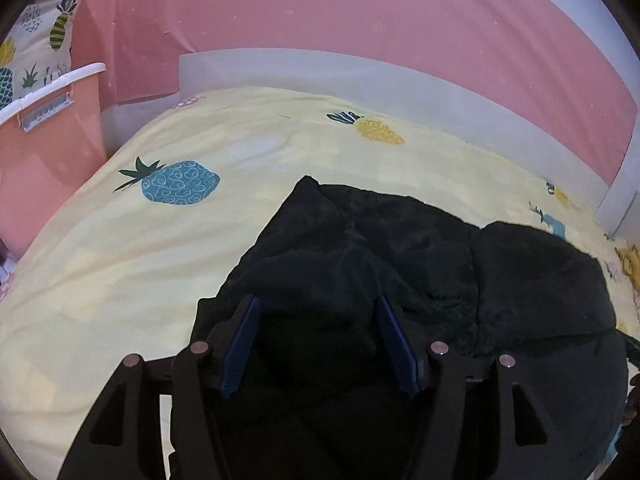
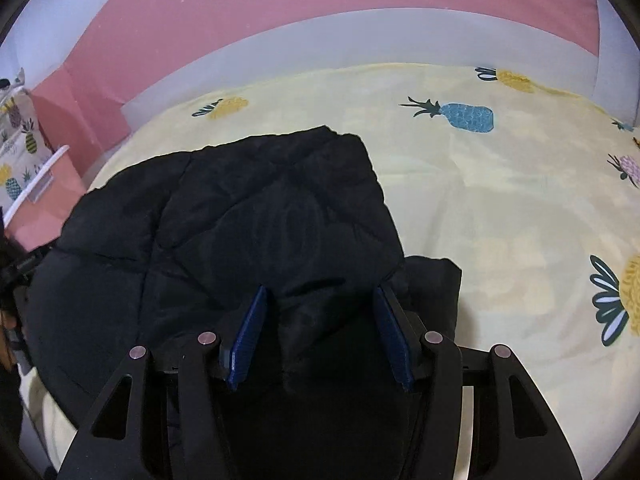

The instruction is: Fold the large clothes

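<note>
Holding both tongs slanted down over the bed, I have my left gripper (image 1: 316,300) spread wide, its blue pads (image 1: 240,344) standing apart with only dark cloth lying below and between them, nothing pinched. My right gripper (image 2: 320,290) is likewise released, its pads (image 2: 248,334) well apart over the same cloth.

Right under and just ahead of both tongs lies the black padded jacket (image 1: 400,248), spread on the yellow pineapple-print bedsheet (image 1: 140,260). From my left tongs it stretches ahead and off to the right, ending in a pointed corner ahead of the fingertips. From my right tongs the jacket (image 2: 240,208) runs ahead and to the left, with a folded flap ending in a straight far edge; a smaller dark lobe pokes out just right of the right pad.

Beyond the jacket the bare sheet (image 2: 500,200) carries on. To the far left of my left tongs stands a pink bin with a white rim (image 1: 52,136). Farthest off, a white bed frame (image 1: 360,68) and a pink wall (image 1: 320,8) close the view.
</note>
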`<action>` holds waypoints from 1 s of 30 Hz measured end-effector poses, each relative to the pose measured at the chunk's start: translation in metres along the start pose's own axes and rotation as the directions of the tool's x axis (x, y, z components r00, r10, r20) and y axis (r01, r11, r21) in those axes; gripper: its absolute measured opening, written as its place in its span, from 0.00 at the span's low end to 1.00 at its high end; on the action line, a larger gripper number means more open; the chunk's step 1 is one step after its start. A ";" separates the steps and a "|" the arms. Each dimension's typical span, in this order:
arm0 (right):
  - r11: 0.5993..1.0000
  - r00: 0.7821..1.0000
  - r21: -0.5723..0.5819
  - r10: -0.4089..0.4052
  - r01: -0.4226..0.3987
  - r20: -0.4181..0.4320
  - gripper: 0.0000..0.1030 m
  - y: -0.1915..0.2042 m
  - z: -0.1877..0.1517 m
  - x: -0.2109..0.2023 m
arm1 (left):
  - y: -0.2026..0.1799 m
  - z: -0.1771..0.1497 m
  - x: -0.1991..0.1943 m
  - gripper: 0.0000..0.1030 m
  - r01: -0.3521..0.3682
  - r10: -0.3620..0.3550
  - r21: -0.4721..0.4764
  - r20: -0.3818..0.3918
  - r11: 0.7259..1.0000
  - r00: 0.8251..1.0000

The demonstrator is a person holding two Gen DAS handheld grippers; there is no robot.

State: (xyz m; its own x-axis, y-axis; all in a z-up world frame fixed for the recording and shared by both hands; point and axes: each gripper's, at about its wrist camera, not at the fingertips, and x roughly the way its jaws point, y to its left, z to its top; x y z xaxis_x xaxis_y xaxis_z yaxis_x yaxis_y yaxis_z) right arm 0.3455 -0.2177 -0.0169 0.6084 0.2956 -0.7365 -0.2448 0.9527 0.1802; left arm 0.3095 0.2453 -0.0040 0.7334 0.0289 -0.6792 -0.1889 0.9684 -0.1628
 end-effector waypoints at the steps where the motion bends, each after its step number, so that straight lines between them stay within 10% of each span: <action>1: 1.000 1.000 0.004 -0.001 0.001 0.001 0.54 0.000 0.000 -0.002 | -0.001 0.000 -0.002 0.62 -0.005 0.005 0.004 0.000 1.000 1.000; 30: 0.995 0.988 -0.094 -0.011 0.025 0.156 0.54 0.092 -0.151 -0.219 | -0.089 -0.165 -0.263 0.64 0.039 -0.045 0.083 0.076 0.996 0.996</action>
State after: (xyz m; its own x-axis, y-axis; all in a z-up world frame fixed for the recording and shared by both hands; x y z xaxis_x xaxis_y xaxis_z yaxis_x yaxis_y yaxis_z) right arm 0.0754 -0.2052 0.0622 0.7213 0.2929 -0.6277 -0.2991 0.9490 0.0992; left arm 0.0262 0.1107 0.0710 0.7886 0.0036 -0.6150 -0.1051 0.9861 -0.1290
